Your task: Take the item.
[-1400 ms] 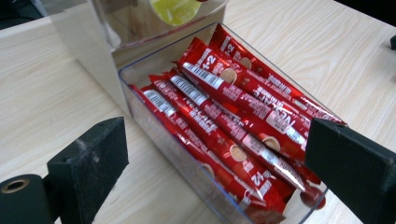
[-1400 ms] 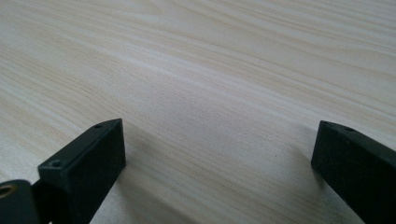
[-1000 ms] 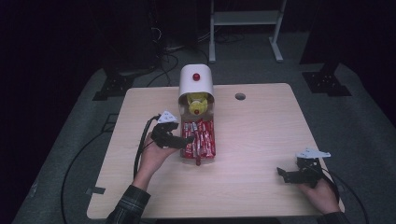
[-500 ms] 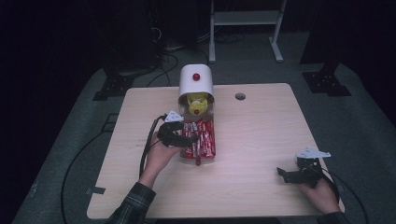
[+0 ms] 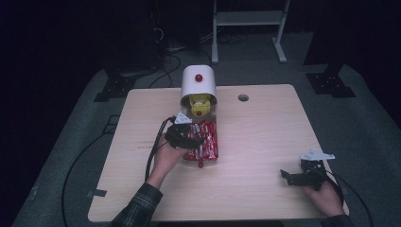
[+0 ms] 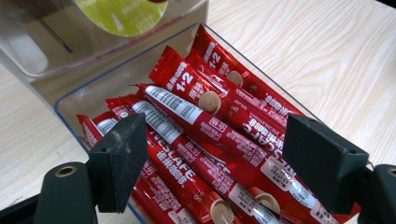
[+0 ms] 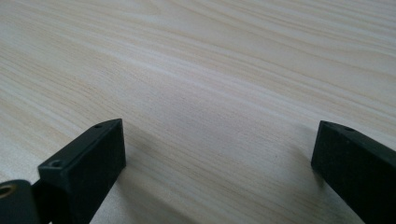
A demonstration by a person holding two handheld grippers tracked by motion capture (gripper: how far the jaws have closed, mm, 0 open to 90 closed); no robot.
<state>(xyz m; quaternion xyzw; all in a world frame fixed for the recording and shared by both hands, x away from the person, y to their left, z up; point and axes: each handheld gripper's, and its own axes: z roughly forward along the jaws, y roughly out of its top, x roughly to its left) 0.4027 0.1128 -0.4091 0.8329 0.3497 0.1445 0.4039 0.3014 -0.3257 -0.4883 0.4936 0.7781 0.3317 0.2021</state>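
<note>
A clear tray (image 5: 212,158) (image 6: 70,99) at the table's middle holds several red coffee stick packets (image 5: 205,139) (image 6: 219,135). Behind it lies a white cylinder dispenser (image 5: 198,85) with a yellow lid (image 5: 198,106) (image 6: 122,14) in its mouth. My left gripper (image 5: 195,138) (image 6: 219,172) hovers over the packets, its jaws wide apart and just closing a little; the packets lie below and between the jaws, and no pad presses on them. My right gripper (image 5: 289,177) (image 7: 219,163) rests open near the table's front right corner, over bare wood.
The light wooden table (image 5: 265,137) has a round cable hole (image 5: 243,98) at the back. A cable (image 5: 153,151) trails from the left gripper off the left side. A white stand (image 5: 246,19) and dark equipment feet stand on the grey floor beyond.
The left gripper has moved right and slightly down, from the tray's left side to over the packets. The right hand has stayed still.
</note>
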